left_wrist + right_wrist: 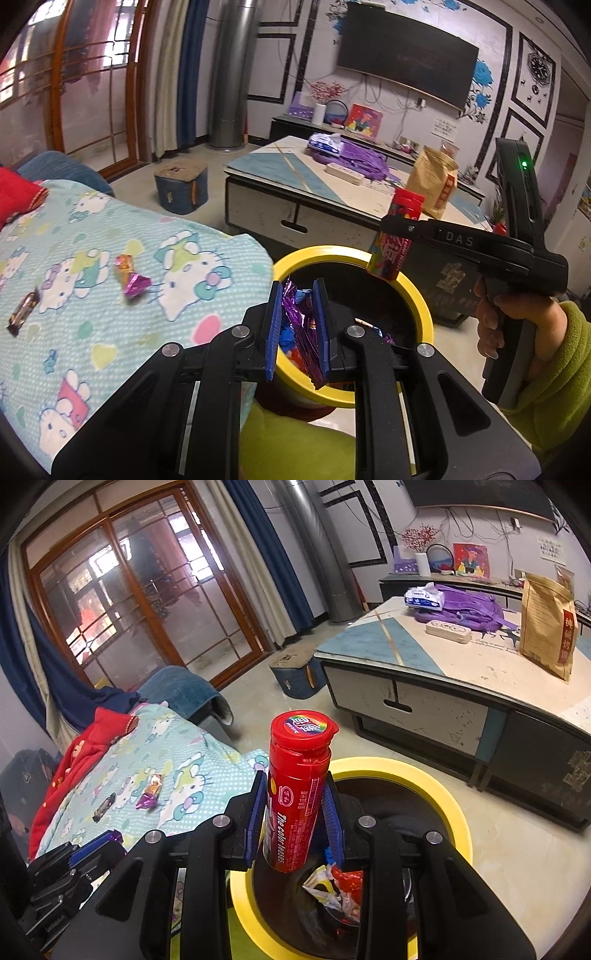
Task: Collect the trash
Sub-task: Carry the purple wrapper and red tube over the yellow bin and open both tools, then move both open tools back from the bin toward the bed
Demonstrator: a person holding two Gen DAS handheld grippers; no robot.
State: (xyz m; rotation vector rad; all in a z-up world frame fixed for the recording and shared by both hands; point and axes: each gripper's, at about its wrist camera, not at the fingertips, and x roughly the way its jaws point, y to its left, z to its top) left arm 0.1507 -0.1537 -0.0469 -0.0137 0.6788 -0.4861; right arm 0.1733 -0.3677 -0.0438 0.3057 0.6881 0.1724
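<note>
Big soft blue-green blanket with white cartoon cats [110, 236], spread flat off to the left. Round black trash bin with a thick yellow rim [424, 306] down on the floor just beside the blanket's edge, already part full of crumpled wrappers.

Over the bin, both tools at once. Right gripper [293, 808], pinching a tall red plastic candy tube with a flip lid [295, 794] between blue pads, one pad on each side. Tube nearly upright, lid on top, leaning a little, bottom end hanging above the bin's mouth. Seen from the left camera, at the far rim, not over the middle.

Left gripper [297, 328], pressed onto a shiny purple foil wrapper [301, 325], crinkled, its loose end poking out past the fingertips. Right over the near side of the bin's mouth.

So trash straight above, bin straight below: probably just a matter of letting go. Maybe a small nudge inward for the tube first, to miss the rim.

More to fetch on the blanket, well apart from the bin: a pink and orange twisted candy wrapper [131, 275] and a small dark brown candy wrapper [22, 310]. Both off to the left, so closer to the left gripper than the right.
</note>
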